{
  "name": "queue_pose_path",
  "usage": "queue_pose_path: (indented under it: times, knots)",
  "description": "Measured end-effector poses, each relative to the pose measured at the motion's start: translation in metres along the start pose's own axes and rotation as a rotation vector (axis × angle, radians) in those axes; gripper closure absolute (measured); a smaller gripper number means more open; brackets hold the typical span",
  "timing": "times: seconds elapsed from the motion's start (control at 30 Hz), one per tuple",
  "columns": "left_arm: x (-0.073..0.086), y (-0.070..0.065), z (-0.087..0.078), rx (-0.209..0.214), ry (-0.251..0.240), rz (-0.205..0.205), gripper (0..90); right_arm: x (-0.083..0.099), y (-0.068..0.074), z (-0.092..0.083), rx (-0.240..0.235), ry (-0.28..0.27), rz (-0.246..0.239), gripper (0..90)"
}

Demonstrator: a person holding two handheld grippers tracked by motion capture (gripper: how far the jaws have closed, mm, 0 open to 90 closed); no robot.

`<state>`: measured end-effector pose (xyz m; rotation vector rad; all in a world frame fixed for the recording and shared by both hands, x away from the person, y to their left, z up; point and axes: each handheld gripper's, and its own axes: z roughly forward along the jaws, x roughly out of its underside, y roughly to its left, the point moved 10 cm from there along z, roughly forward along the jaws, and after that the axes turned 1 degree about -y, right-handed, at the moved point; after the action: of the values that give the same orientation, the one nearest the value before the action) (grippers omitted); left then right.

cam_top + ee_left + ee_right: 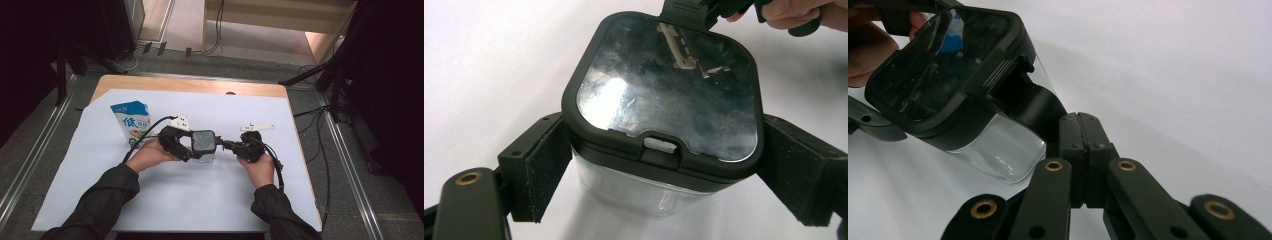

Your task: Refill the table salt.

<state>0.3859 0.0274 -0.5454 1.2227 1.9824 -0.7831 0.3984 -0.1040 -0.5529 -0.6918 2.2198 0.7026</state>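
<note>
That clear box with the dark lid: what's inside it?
The box has clear walls, and through the lower part nothing shows but the white sheet beneath. The lid is dark and mirrors the room, and its rim hides the upper part.

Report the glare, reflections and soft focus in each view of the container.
High view: dim surroundings, white sheet evenly lit, container small and soft. Left gripper view: bright glare patch and mirrored shapes on the glossy lid; the near gripper arm blurred. Right gripper view: lid reflects blue, the closed right gripper sharp, the hand behind blurred.
</note>
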Motion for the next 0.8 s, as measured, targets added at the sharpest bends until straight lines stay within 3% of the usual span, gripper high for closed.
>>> queue_pose_path:
  times: [0.8]
  knots:
    - [-0.015,-0.003,-0.01,-0.008,0.0,-0.011,13.6,-0.002,0.001,-0.001,0.001,-0.007,0.006,90.0]
